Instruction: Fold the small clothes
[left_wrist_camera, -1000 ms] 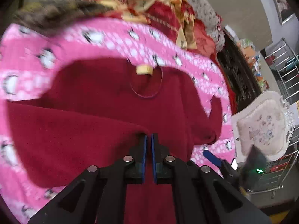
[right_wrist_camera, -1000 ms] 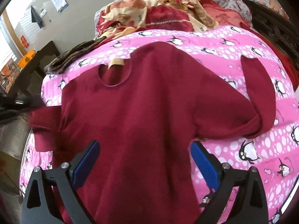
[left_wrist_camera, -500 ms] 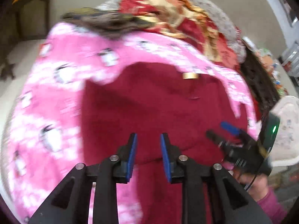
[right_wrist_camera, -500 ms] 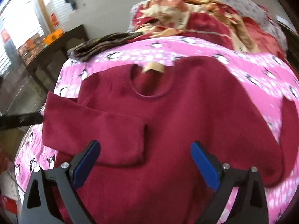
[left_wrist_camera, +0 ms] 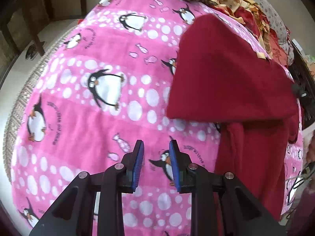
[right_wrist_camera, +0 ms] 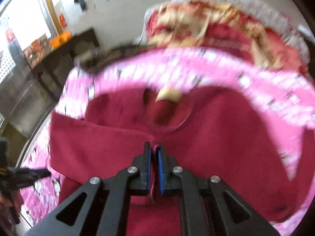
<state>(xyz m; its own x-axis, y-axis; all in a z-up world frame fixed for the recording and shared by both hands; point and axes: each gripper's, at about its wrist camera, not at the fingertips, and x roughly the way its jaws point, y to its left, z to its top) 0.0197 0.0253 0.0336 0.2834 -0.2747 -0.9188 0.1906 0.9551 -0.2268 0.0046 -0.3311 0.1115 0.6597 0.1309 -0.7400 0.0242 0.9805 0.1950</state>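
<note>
The right tongs point(right_wrist_camera: 154, 153) have just been closing and now pinch a fold of the dark red sweater point(right_wrist_camera: 206, 157) between their blue pads point(right_wrist_camera: 160, 169), a strip of the fabric standing up in the narrow gap. In the right wrist view, which is blurred, the sweater spreads outward from the tongs with its neckline point(right_wrist_camera: 167, 108) at twelve o'clock, so its long axis runs from the tongs straight away toward the collar; a tan label point(right_wrist_camera: 169, 95) sits inside the neck, its writing too smeared to read. One sleeve point(right_wrist_camera: 94, 141) lies folded across the body at about ten o'clock. The left tongs point(left_wrist_camera: 155, 157) stand slightly apart with nothing between them, over bare pink penguin blanket point(left_wrist_camera: 88, 118) on the bed. From them the sweater lies at one to three o'clock, a folded panel on top and a narrower part running down at the right. The blanket carries small curved lettering beside the penguins, not legible. Rumpled red and cream bedding point(right_wrist_camera: 206, 25) is heaped at twelve o'clock beyond the blanket.
</note>
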